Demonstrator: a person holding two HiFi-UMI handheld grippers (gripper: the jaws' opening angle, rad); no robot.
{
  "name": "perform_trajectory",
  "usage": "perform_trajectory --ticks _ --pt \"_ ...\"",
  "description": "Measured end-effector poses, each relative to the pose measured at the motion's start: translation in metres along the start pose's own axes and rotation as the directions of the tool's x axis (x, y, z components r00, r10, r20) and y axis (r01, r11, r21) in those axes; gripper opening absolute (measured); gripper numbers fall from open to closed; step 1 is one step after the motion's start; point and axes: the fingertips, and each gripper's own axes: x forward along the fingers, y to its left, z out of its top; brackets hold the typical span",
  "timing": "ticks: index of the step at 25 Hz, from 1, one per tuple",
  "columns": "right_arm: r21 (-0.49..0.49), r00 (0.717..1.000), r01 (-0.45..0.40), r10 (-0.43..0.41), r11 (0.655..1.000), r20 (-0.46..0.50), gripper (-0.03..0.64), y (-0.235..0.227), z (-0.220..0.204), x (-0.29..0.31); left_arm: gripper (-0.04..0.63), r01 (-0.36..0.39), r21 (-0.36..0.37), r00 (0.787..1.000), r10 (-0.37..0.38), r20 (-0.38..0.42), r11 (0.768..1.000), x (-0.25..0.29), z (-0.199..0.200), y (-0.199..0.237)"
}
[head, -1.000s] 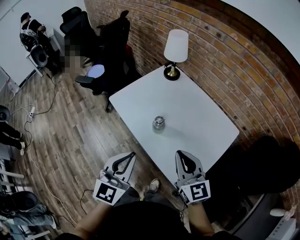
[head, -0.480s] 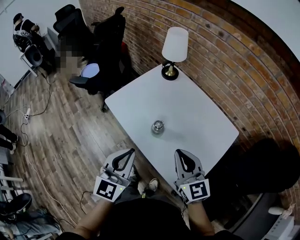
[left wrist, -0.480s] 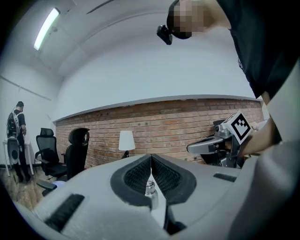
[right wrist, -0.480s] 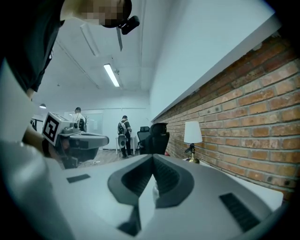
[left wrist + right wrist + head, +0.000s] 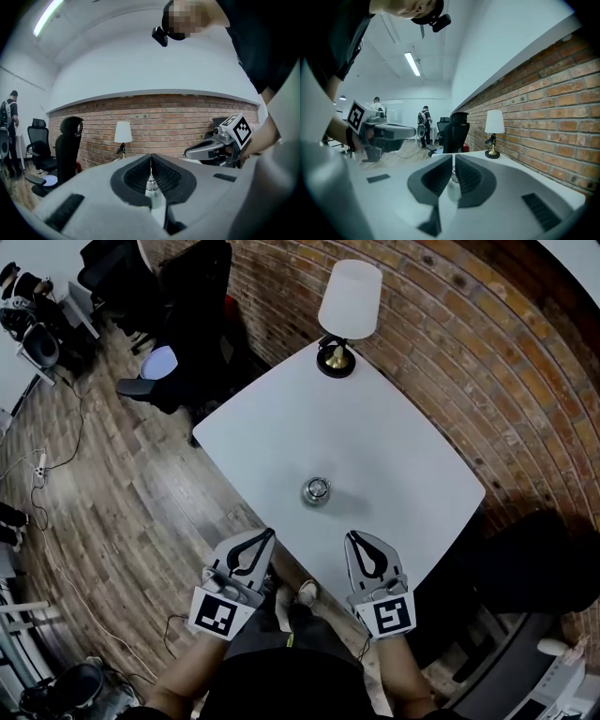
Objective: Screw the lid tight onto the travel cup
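A small silvery travel cup (image 5: 316, 491) stands upright near the middle of the white table (image 5: 403, 456), with its lid on top. Both grippers hover at the table's near edge, short of the cup and apart from it. My left gripper (image 5: 266, 534) is shut and empty, and so is my right gripper (image 5: 351, 536). In the left gripper view the cup (image 5: 151, 186) shows straight ahead, behind the closed left gripper (image 5: 151, 157). In the right gripper view the cup (image 5: 453, 180) shows blurred beyond the closed right gripper (image 5: 453, 157).
A white-shaded lamp (image 5: 348, 307) stands at the table's far corner by the brick wall (image 5: 487, 352). Black office chairs (image 5: 178, 352) stand on the wooden floor to the far left. People stand further back (image 5: 423, 121).
The head camera has tilted and swung, so the room slides across the view. Both grippers have edged slightly forward toward the table edge. The cup has not moved.
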Motion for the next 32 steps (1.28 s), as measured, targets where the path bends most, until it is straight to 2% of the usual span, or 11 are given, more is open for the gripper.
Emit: perform_trajectory --ticks 5,9,12,17,21,26,28,29,30,32 --pt "0.019 0.997 0.004 -0.003 1.000 -0.076 0.056 -0.007 -0.032 0.025 0.026 0.050 -0.030 0.998 -0.051 -0.032 0.998 0.033 -0.027 0.008" --pt "0.020 0.995 -0.016 0.018 1.000 -0.096 0.110 -0.004 -0.058 0.044 0.026 0.082 -0.009 0.996 -0.083 -0.038 0.997 0.052 -0.046 0.015" --pt "0.019 0.993 -0.030 0.032 0.999 -0.109 0.154 0.000 -0.076 0.057 0.026 0.107 0.014 0.994 -0.107 -0.037 0.994 0.064 -0.058 0.016" --pt "0.031 0.991 -0.033 0.037 0.999 -0.128 0.206 -0.002 -0.102 0.076 0.028 0.126 0.007 0.991 -0.125 -0.044 0.992 0.082 -0.079 0.018" --pt "0.028 0.991 -0.032 0.036 0.999 -0.132 0.232 -0.005 -0.118 0.090 0.028 0.165 0.037 0.986 -0.164 -0.024 0.986 0.099 -0.086 0.015" --pt "0.017 0.991 -0.042 0.044 0.999 -0.125 0.263 -0.005 -0.132 0.104 0.029 0.196 0.033 0.981 -0.196 -0.008 0.980 0.113 -0.093 0.013" --pt "0.017 0.992 -0.046 0.047 0.999 -0.120 0.270 -0.004 -0.136 0.108 0.058 0.209 0.040 0.978 -0.209 0.002 0.977 0.118 -0.094 0.011" --pt "0.017 0.992 -0.047 0.048 0.999 -0.120 0.275 -0.004 -0.138 0.110 0.109 0.216 0.042 0.976 -0.216 0.004 0.976 0.121 -0.095 0.010" --pt "0.015 0.992 -0.048 0.049 0.999 -0.120 0.278 -0.004 -0.140 0.112 0.133 0.222 0.042 0.975 -0.223 0.004 0.974 0.124 -0.097 0.009" --pt "0.005 0.992 -0.049 0.050 0.999 -0.119 0.282 -0.003 -0.143 0.117 0.143 0.231 0.031 0.973 -0.231 0.006 0.973 0.128 -0.099 0.007"
